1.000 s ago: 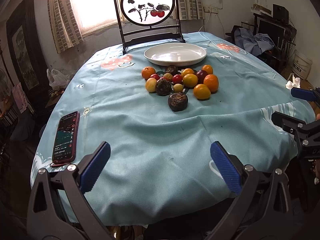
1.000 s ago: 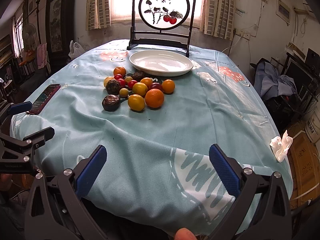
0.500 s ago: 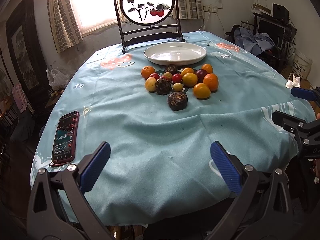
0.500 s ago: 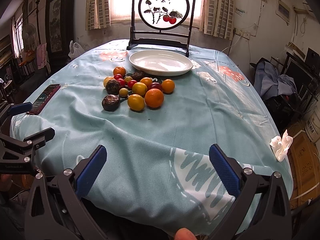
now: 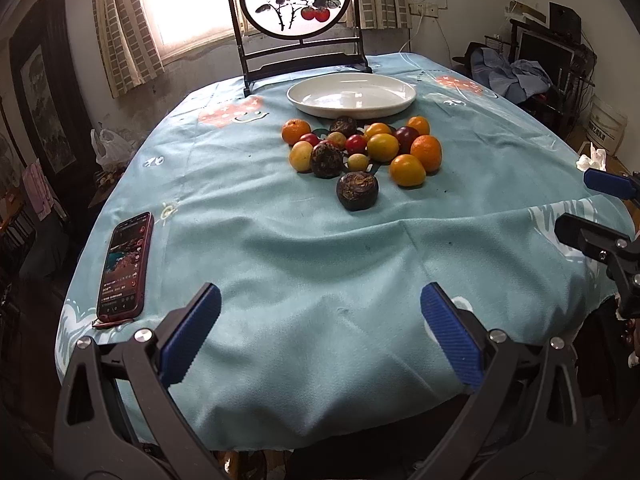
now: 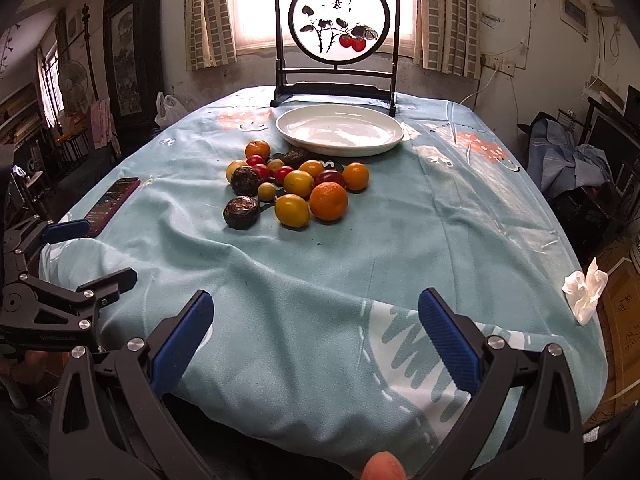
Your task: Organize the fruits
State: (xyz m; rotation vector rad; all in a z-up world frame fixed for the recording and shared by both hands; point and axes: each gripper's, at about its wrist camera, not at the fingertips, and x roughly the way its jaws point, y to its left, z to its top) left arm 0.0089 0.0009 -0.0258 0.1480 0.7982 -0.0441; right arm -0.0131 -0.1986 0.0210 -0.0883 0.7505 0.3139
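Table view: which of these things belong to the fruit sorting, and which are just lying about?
Part of the job:
- fruit pile, loose on the cloth
- white plate, empty, behind the pile
- left gripper and right gripper, both open, holding nothing

Lying about:
- phone near the left edge
- framed persimmon screen
- crumpled tissue

The fruits point(image 5: 362, 151) lie in a bunch on the tablecloth point(image 5: 280, 248), far ahead of both tools. The plate point(image 5: 352, 94) sits just behind them. The phone point(image 5: 125, 265) lies ahead-left of the left gripper point(image 5: 320, 332).
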